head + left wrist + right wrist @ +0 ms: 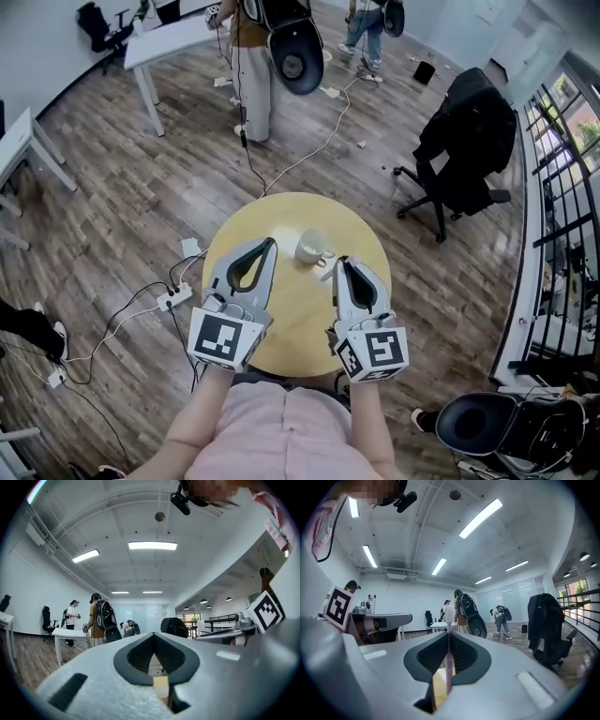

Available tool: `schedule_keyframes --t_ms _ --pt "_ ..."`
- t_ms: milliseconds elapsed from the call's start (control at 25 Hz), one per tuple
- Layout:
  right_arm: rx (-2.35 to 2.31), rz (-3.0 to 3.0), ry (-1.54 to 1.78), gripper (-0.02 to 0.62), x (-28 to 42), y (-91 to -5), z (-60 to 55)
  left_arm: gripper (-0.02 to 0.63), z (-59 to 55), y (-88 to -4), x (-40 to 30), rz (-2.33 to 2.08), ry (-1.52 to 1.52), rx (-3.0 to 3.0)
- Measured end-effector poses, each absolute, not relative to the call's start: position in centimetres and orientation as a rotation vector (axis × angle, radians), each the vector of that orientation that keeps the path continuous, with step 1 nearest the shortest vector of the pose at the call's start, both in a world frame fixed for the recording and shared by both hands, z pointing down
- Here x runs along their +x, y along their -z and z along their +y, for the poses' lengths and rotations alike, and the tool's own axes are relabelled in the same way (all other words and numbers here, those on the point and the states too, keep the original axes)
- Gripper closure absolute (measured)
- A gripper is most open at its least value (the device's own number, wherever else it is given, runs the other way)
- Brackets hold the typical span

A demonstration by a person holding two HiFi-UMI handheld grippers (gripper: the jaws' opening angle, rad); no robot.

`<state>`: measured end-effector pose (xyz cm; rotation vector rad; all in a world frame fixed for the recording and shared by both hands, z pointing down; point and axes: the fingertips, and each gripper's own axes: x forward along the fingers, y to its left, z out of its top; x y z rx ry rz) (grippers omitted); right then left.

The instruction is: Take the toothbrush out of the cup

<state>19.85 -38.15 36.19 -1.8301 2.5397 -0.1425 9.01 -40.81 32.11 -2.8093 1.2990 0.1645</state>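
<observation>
Head view: round yellow counter (281, 328) is standing on a wood floor. White cup (312, 247) is sitting toward the counter's far edge, a bit right of the middle. The left gripper (270, 242) is hovering over the counter's left half, its tips just left of the cup. The right gripper (337, 262) is hovering over the right half, its tips just beside the cup on the near-right side. The toothbrush is too small to make out here. A black office chair (464, 141) draped in dark cloth is standing off the counter's far-right side. A person with a backpack (281, 37) is standing beyond the far edge.

Left gripper view: the left gripper (153, 634) is showing its jaws closed tip to tip with nothing between them. A strip of yellow counter (161, 686) is showing through the gap lower down. People are standing by a white desk (70, 633) in the background.

Right gripper view: the right gripper (449, 632) is gripping the pink toothbrush (448, 667) by its handle. The jaws are pressing on it from both sides. The bristle head is sticking up past the tips, clear of the cup, which is out of this view.
</observation>
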Motion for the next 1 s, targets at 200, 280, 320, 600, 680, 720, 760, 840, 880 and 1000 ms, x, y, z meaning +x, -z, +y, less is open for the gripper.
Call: schedule_keyframes --t_ms 200,280,320,600,680,720,760,840,880,1000 --pt "-1.846 2.514 0.151 0.577 19.5 -36.2 -36.3 0.611 -39.2 -31.5 8.8 1.271 -0.191 -2.797" --pt "-1.854 2.491 0.163 0.577 19.8 -36.0 -36.0 0.611 -38.8 -31.4 8.9 1.267 -0.199 -2.800" --pt "-1.859 2.481 0.168 0.577 20.1 -36.0 -35.9 0.611 -38.6 -31.3 9.0 1.264 -0.201 -2.800" --pt "-1.842 2.481 0.157 0.577 19.9 -35.5 -35.6 0.611 -38.3 -31.2 9.1 1.257 -0.205 -2.794" --pt "-1.833 2.487 0.145 0.577 19.6 -35.2 -35.5 0.611 -38.1 -31.2 9.0 1.257 -0.209 -2.795" --pt "-1.830 2.490 0.140 0.577 19.4 -35.1 -35.5 0.611 -38.0 -31.2 8.9 1.259 -0.212 -2.797" --pt "-1.829 2.493 0.138 0.577 19.3 -35.0 -35.5 0.611 -37.9 -31.3 8.8 1.261 -0.214 -2.799" --pt "-1.833 2.499 0.135 0.577 19.2 -35.0 -35.4 0.611 -37.7 -31.3 8.7 1.264 -0.215 -2.801" --pt "-1.835 2.501 0.131 0.577 19.2 -35.0 -35.3 0.611 -37.6 -31.3 8.7 1.265 -0.217 -2.801" --pt "-1.836 2.506 0.120 0.577 19.2 -34.8 -35.4 0.611 -37.7 -31.4 8.6 1.270 -0.205 -2.804"
